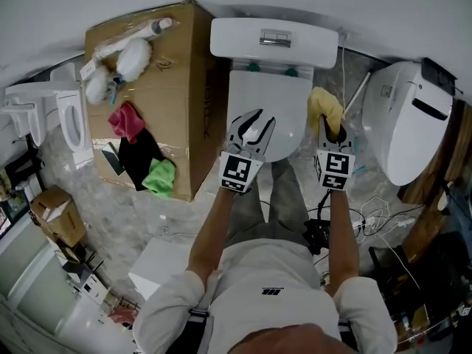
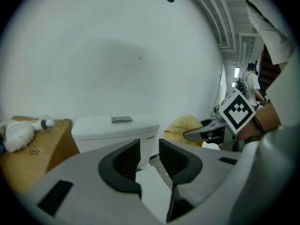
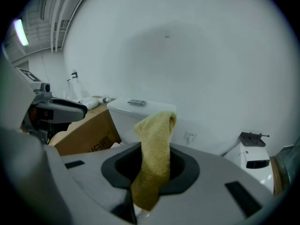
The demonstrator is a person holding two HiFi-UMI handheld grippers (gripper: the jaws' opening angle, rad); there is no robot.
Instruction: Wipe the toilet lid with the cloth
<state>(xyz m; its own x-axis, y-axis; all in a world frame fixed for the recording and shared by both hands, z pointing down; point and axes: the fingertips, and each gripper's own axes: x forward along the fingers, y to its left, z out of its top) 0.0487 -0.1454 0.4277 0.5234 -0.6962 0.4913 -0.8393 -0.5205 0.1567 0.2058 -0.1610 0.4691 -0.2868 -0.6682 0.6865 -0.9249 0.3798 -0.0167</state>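
The white toilet stands with its lid [image 1: 269, 94] down and the tank [image 1: 273, 41] behind it. My left gripper [image 1: 256, 124] hovers over the front of the lid, its jaws open with nothing between them. In the left gripper view [image 2: 149, 157] the lid shows through the gap, with the tank [image 2: 117, 128] beyond. My right gripper [image 1: 333, 129] is at the lid's right edge, shut on a yellow cloth [image 1: 324, 105]. In the right gripper view the cloth [image 3: 154, 153] stands up from between the jaws [image 3: 152, 168] and hides the pads.
A cardboard box [image 1: 184, 65] stands left of the toilet with a red cloth [image 1: 127, 120], a green cloth [image 1: 161, 177] and white brushes on it. A second white toilet unit [image 1: 409, 120] sits at the right. Cables [image 1: 376, 212] lie on the floor nearby.
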